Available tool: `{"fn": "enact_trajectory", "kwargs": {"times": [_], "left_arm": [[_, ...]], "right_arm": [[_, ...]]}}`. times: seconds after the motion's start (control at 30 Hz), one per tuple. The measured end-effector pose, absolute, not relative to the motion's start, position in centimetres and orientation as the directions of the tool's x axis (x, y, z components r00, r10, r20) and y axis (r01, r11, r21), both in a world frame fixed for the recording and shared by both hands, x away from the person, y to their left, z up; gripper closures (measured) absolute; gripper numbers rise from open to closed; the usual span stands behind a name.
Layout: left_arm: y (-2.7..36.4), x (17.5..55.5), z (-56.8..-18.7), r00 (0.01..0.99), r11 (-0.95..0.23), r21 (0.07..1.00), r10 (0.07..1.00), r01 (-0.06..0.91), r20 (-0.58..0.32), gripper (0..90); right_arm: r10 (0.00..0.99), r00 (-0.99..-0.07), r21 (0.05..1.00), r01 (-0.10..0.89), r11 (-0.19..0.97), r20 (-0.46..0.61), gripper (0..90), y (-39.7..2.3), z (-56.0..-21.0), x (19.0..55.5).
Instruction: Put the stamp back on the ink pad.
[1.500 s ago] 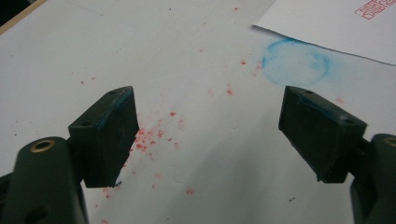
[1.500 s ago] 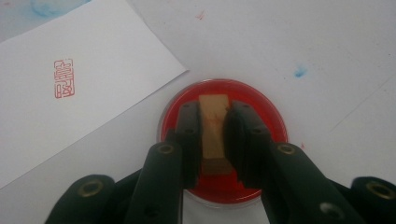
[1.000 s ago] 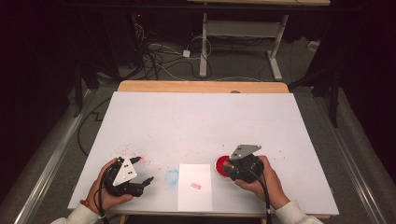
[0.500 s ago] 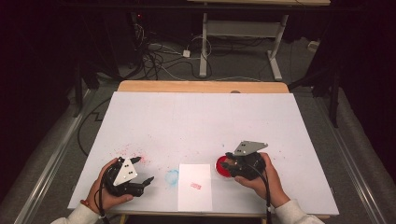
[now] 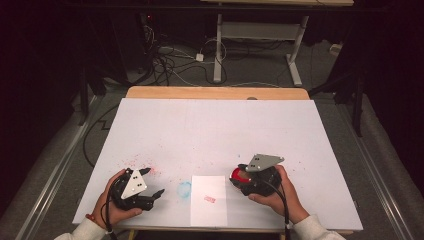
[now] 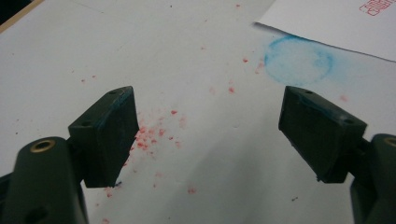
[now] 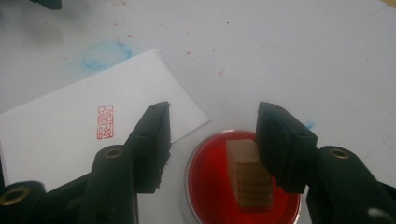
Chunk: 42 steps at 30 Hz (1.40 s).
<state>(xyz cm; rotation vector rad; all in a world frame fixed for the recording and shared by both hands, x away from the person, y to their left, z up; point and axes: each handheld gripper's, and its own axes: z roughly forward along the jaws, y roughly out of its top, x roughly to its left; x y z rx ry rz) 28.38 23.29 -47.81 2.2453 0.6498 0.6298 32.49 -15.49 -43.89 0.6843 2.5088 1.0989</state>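
While jaws just opened off wooden stamp block standing in red ink pad, right gripper unclenched; left gripper spread over ink-speckled white table, stamped paper between, cables on dark floor behind

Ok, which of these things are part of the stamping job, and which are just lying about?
In the job:
wooden stamp, standing in the red ink pad
stamped paper
right hand-held gripper, jaws just opened off the stamp

Lying about:
blue ring stain
red ink specks
floor cables

Reds and blues on white

A tan wooden stamp stood in a red ink pad; white paper bore a red seal print; a blue ring stain marked the white bench.
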Motion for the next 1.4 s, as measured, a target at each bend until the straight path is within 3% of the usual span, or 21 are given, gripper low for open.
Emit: {"fn": "enact_trajectory", "kwargs": {"times": [0.07, 0.2, 0.33, 0.57, 0.63, 0.7, 0.87, 1.27, 1.4], "left_arm": [[23.3, 28.4, -47.8, 0.755, -0.625, 0.735, 0.608, 0.264, 0.245, 18.9], [23.2, 28.4, -47.8, 0.755, -0.625, 0.734, 0.608, 0.264, 0.245, 18.9], [23.2, 28.4, -47.8, 0.755, -0.626, 0.734, 0.608, 0.265, 0.246, 18.9], [23.2, 28.4, -47.8, 0.754, -0.627, 0.732, 0.609, 0.267, 0.246, 19.0], [23.2, 28.4, -47.8, 0.753, -0.625, 0.733, 0.610, 0.268, 0.245, 18.9], [23.2, 28.5, -47.8, 0.753, -0.625, 0.733, 0.611, 0.269, 0.245, 19.0], [23.2, 28.5, -47.8, 0.752, -0.626, 0.732, 0.612, 0.270, 0.246, 19.3], [23.2, 28.5, -47.8, 0.750, -0.628, 0.728, 0.613, 0.273, 0.248, 19.4], [23.2, 28.5, -47.8, 0.749, -0.629, 0.729, 0.613, 0.272, 0.250, 19.3]], "right_arm": [[0.534, -0.841, 0.771, 0.281, 0.571, -0.090, 47.9, -15.6, -43.8, 32.4], [0.527, -0.848, 0.787, 0.286, 0.546, -0.057, 66.2, -15.8, -43.7, 32.3], [0.526, -0.851, 0.779, 0.326, 0.535, -0.005, 76.4, -16.0, -44.1, 32.6], [0.539, -0.841, 0.769, 0.371, 0.520, 0.041, 76.7, -16.1, -44.4, 32.9], [0.546, -0.836, 0.755, 0.392, 0.526, 0.055, 61.6, -16.1, -44.6, 33.2], [0.558, -0.828, 0.754, 0.401, 0.521, 0.055, 71.7, -16.2, -44.8, 33.3], [0.568, -0.822, 0.771, 0.390, 0.503, 0.045, 85.4, -16.5, -44.3, 33.1], [0.586, -0.809, 0.781, 0.334, 0.527, -0.049, 81.1, -16.6, -43.4, 32.4], [0.579, -0.812, 0.782, 0.314, 0.539, -0.073, 75.6, -16.7, -43.1, 32.0]]}}
